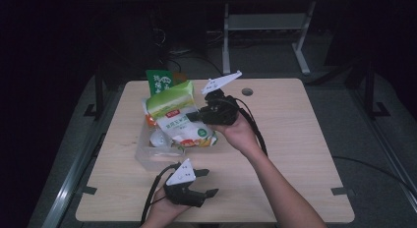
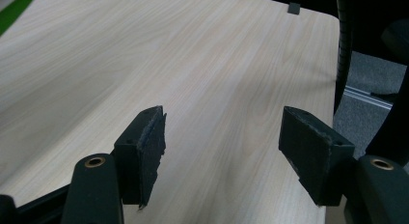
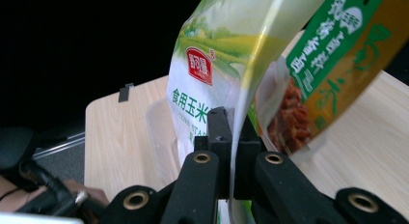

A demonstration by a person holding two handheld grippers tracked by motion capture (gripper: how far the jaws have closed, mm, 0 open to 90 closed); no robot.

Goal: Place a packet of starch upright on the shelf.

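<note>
My right gripper [image 1: 195, 116] is shut on the edge of a white-and-green bag [image 1: 179, 117] with a red label, and holds it tilted above a clear plastic bin [image 1: 147, 156]. In the right gripper view the two jaws [image 3: 230, 122] pinch the bag's [image 3: 212, 60] thin side seam. Just behind it is a green-and-orange snack packet [image 3: 333, 60]. The left gripper [image 1: 208, 183] rests near the table's front edge. Its jaws [image 2: 222, 156] stand wide apart over bare wood and hold nothing.
A white round item [image 1: 158, 138] lies in the bin. A green packet [image 1: 160, 81] stands at the table's [image 1: 295, 139] far left edge. A small round hole [image 1: 247, 91] marks the tabletop at the back. Dark floor and metal frame legs surround the table.
</note>
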